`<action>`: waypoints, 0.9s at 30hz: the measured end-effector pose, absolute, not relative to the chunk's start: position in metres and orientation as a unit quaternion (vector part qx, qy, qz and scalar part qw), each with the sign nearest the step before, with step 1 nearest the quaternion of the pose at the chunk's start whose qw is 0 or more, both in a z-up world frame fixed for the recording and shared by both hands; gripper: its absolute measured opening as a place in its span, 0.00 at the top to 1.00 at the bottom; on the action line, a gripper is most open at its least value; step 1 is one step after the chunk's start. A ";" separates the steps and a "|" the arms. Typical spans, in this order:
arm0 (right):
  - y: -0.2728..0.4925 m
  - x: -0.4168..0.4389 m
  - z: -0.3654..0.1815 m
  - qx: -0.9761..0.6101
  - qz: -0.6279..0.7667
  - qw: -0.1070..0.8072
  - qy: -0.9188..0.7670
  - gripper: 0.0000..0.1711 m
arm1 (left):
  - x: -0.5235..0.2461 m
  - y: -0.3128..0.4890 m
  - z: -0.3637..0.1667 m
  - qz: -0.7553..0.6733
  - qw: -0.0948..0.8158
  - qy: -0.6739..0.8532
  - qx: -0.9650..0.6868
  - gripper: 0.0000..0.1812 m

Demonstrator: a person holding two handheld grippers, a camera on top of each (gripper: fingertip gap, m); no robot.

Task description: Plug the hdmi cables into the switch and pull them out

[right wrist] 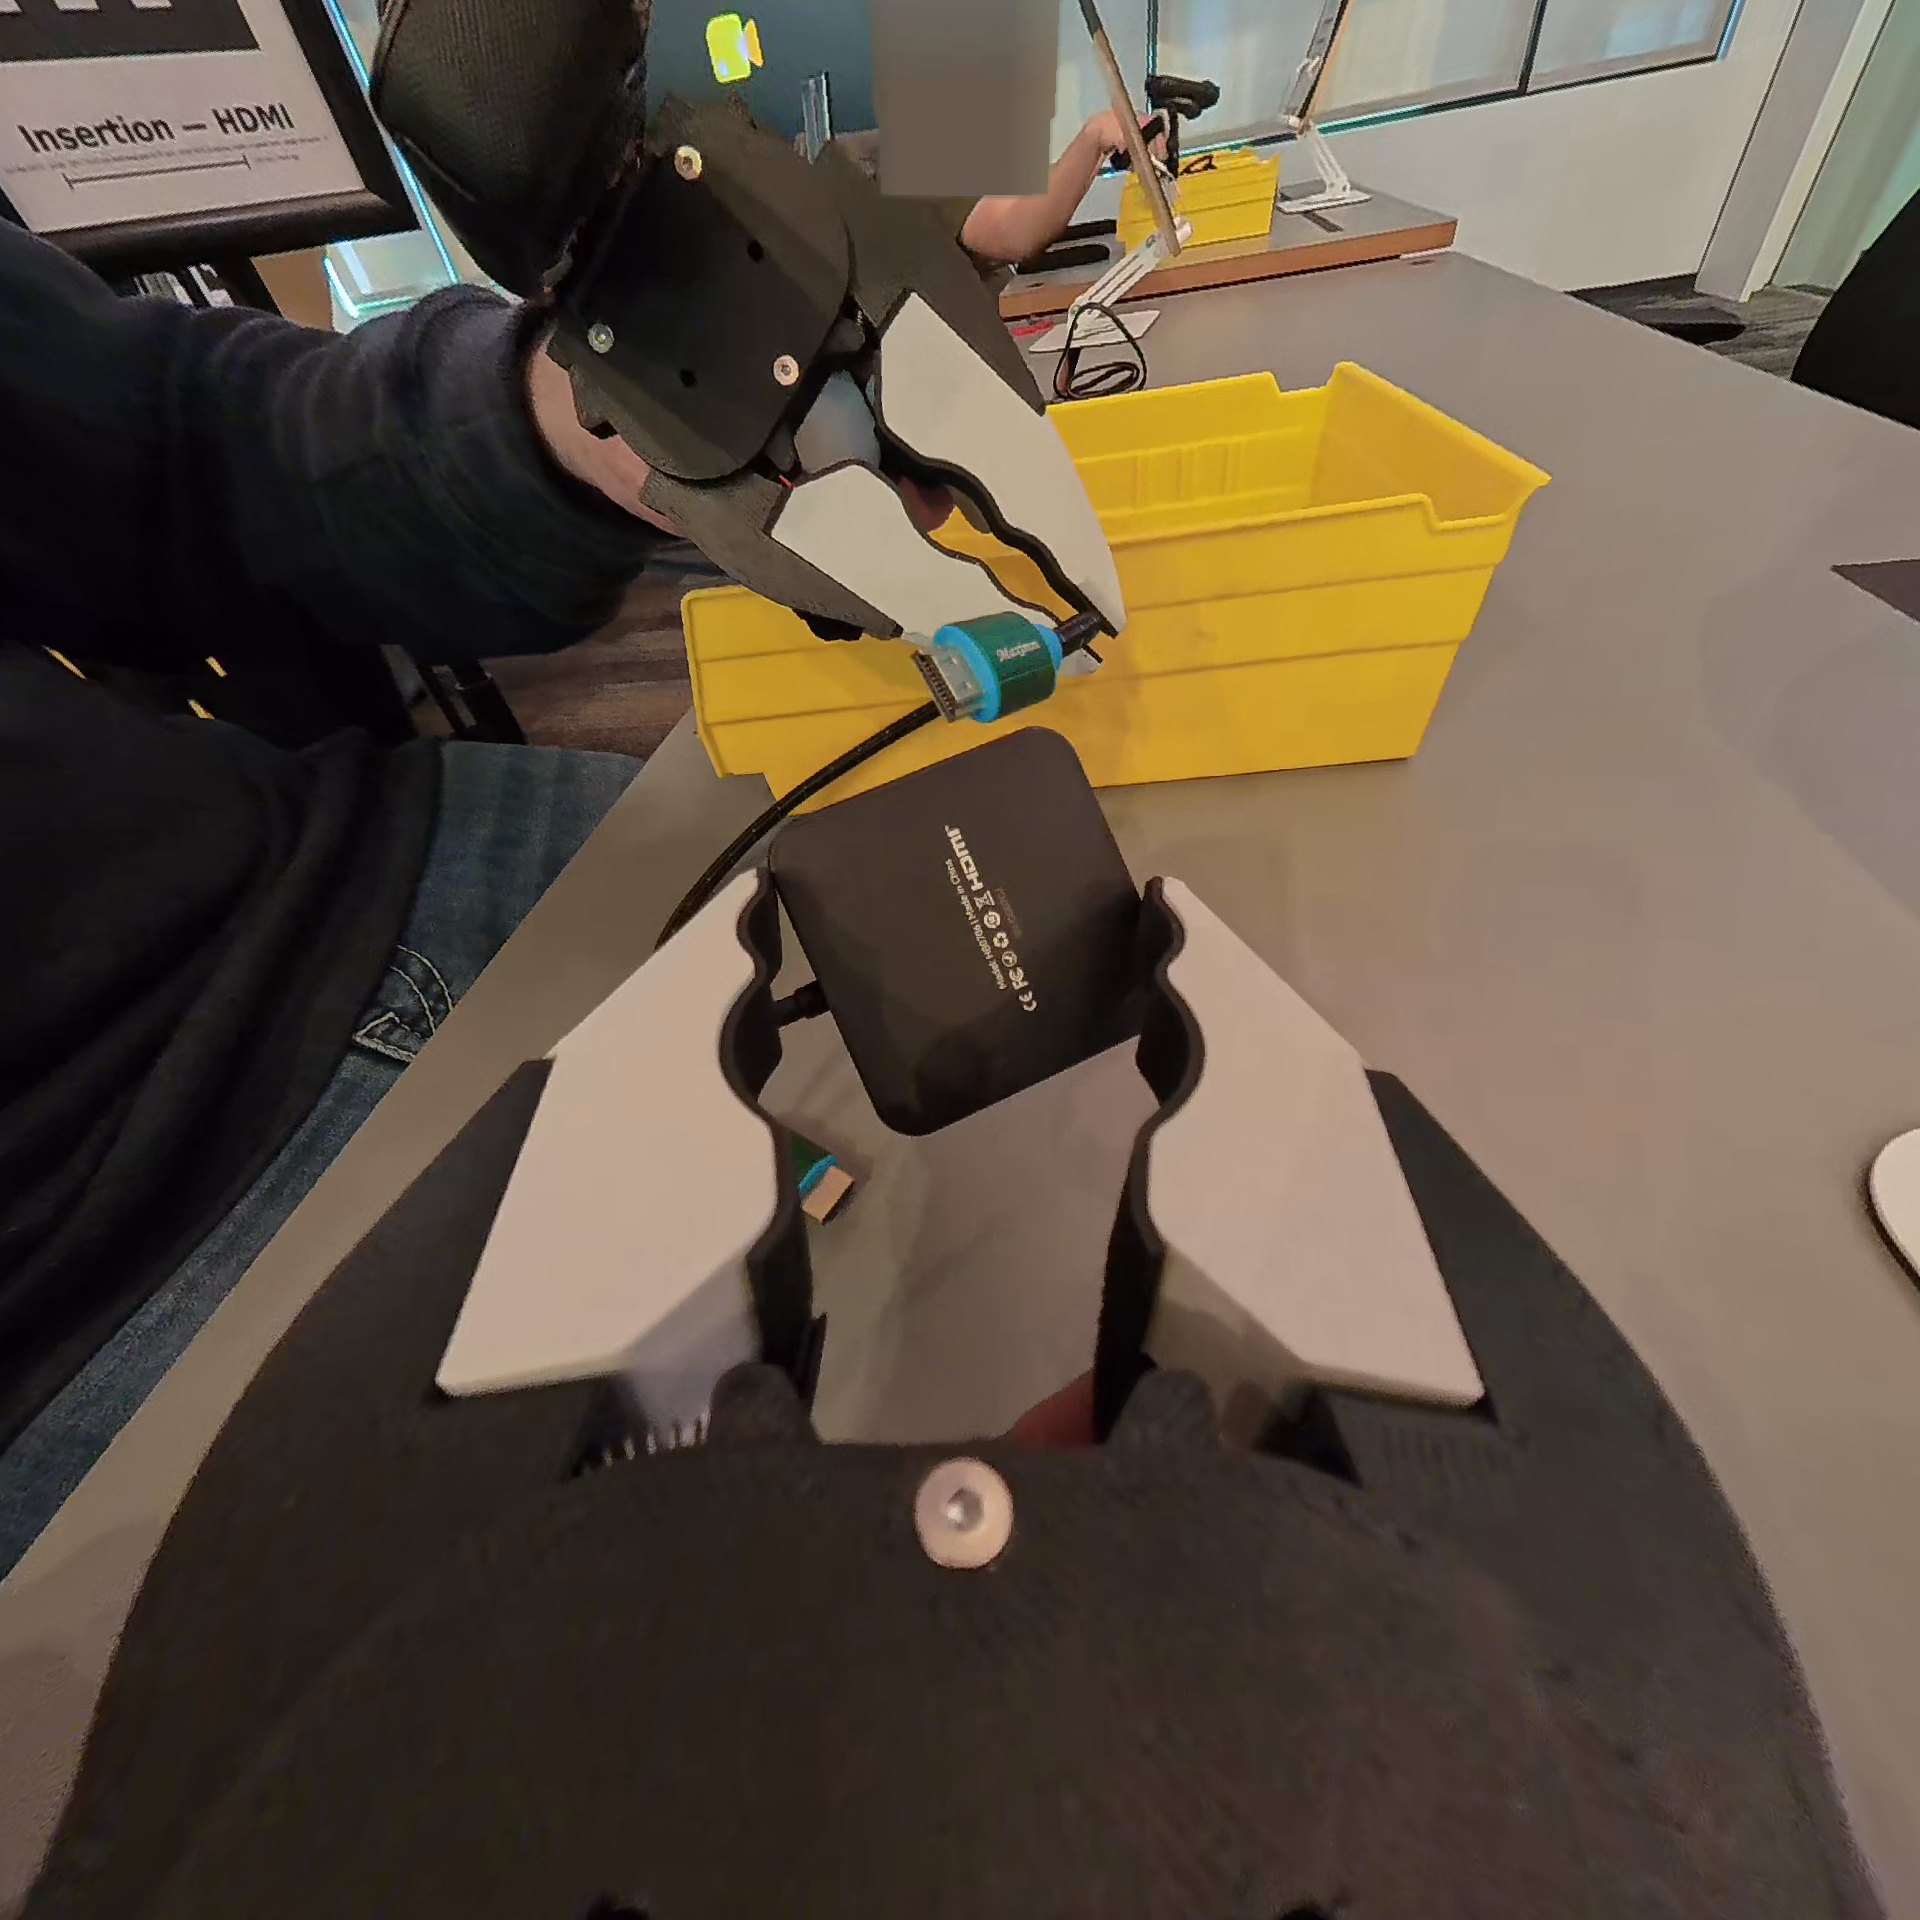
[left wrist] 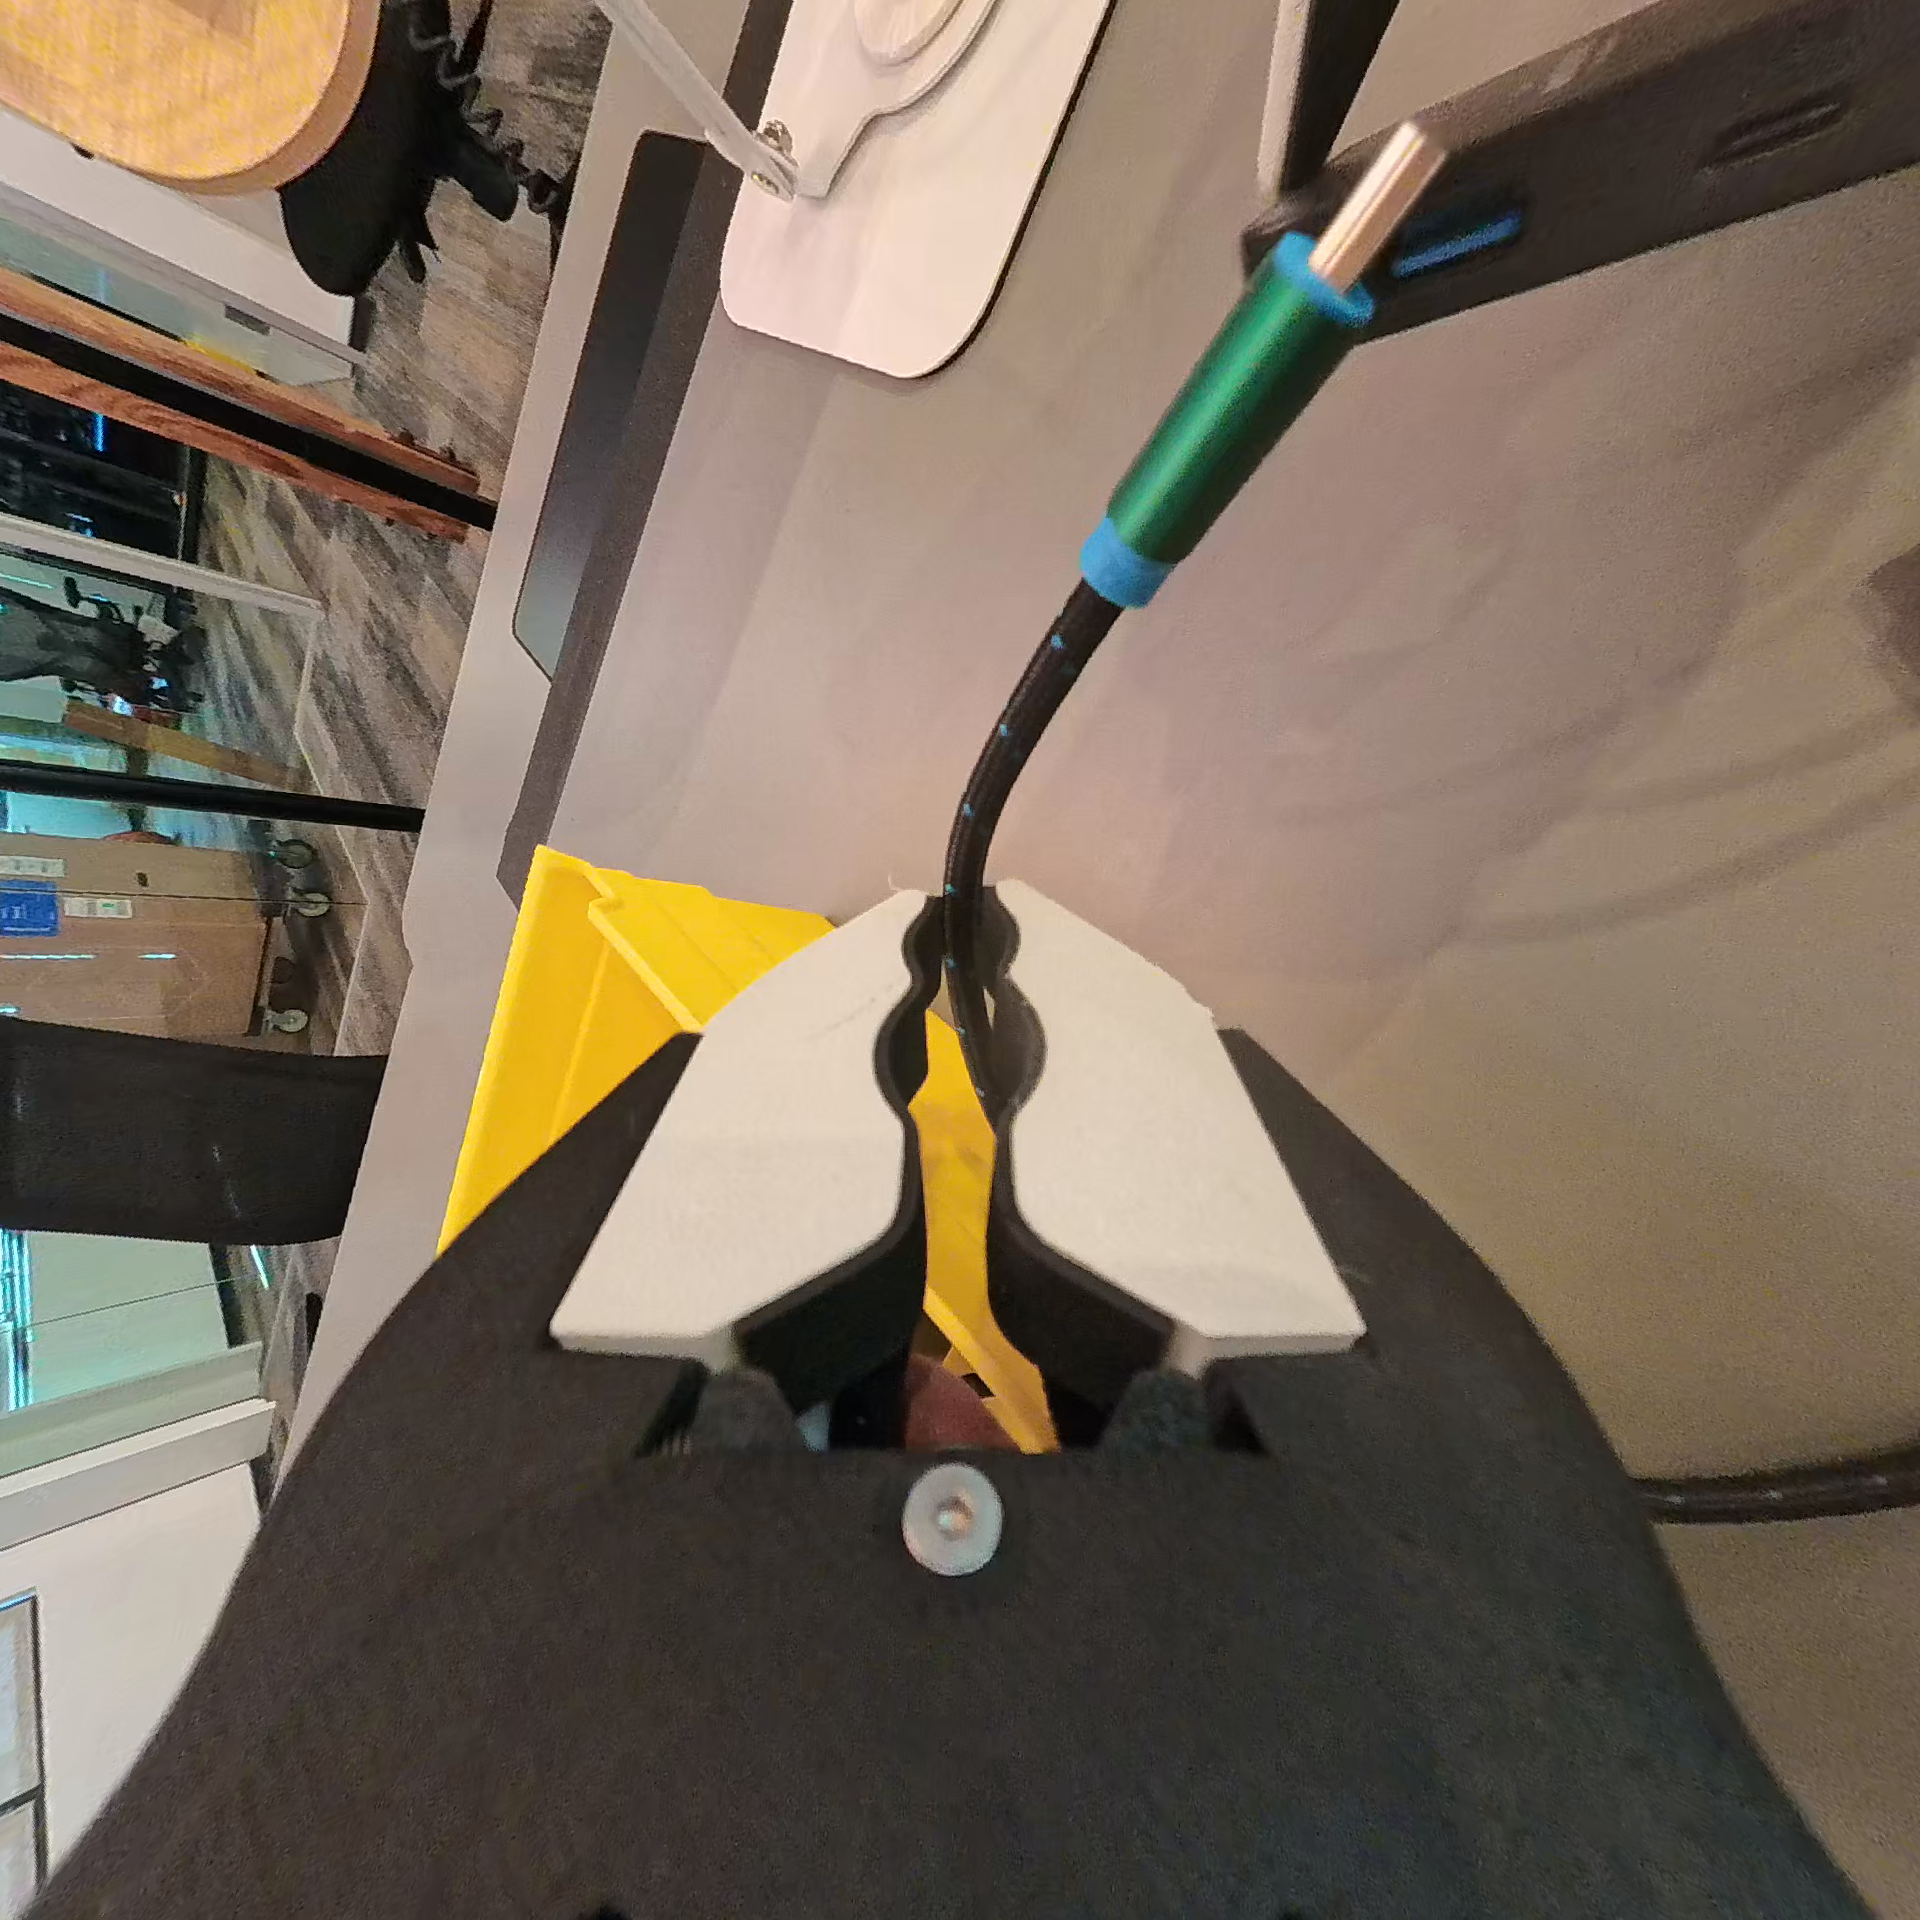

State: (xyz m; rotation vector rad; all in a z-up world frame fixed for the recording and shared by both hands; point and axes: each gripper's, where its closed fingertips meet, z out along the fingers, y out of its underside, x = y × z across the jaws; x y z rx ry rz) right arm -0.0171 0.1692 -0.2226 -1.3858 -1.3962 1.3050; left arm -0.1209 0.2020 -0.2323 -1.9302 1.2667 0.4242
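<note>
My left gripper (left wrist: 971, 914) is shut on the black braided HDMI cable (left wrist: 987, 769), just behind its green plug (left wrist: 1236, 416). The plug's metal tip is free, close to a blue port (left wrist: 1455, 239) on the edge of the black switch (left wrist: 1662, 156). In the right wrist view my right gripper (right wrist: 956, 888) is shut on the black switch (right wrist: 966, 935) and holds it tilted above the grey table (right wrist: 1455, 1039). The left gripper (right wrist: 1081, 634) holds the green plug (right wrist: 997, 665) just above the switch's far edge. A second green plug (right wrist: 821, 1184) lies on the table below the switch.
A yellow bin (right wrist: 1299, 582) stands behind the switch; it also shows in the left wrist view (left wrist: 582, 1039). A white pad (right wrist: 1896, 1205) lies at the right edge. The table's edge and a seated person's dark sleeve (right wrist: 260, 468) are on the left. Another person works at a far table. The left gripper's tips are roughly 11 cm from the right gripper's.
</note>
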 end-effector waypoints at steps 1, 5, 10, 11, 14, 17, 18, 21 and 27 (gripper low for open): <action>0.169 -0.017 -0.223 -0.543 0.508 0.381 -0.550 0.60 | -0.122 0.202 -0.233 0.167 0.385 0.496 -0.761 0.97; 0.168 -0.016 -0.226 -0.544 0.492 0.383 -0.561 0.61 | -0.124 0.201 -0.240 0.158 0.369 0.492 -0.773 0.96; 0.166 -0.016 -0.228 -0.544 0.483 0.381 -0.570 0.61 | -0.123 0.199 -0.247 0.138 0.356 0.494 -0.781 0.85; 0.165 -0.016 -0.227 -0.541 0.487 0.382 -0.570 0.61 | -0.120 0.199 -0.245 0.133 0.362 0.497 -0.777 0.83; 0.159 -0.015 -0.216 -0.521 0.516 0.381 -0.563 0.61 | -0.098 0.192 -0.235 0.097 0.403 0.525 -0.744 0.79; 0.146 -0.015 -0.206 -0.495 0.549 0.370 -0.562 0.61 | -0.071 0.182 -0.217 0.086 0.458 0.563 -0.683 0.76; 0.142 -0.016 -0.204 -0.488 0.556 0.366 -0.564 0.61 | -0.064 0.178 -0.213 0.091 0.468 0.575 -0.665 0.75; 0.129 -0.018 -0.200 -0.467 0.577 0.349 -0.572 0.61 | -0.041 0.163 -0.200 0.083 0.511 0.609 -0.601 0.75; 0.110 -0.020 -0.195 -0.442 0.611 0.310 -0.579 0.62 | -0.019 0.139 -0.204 0.104 0.520 0.666 -0.525 0.82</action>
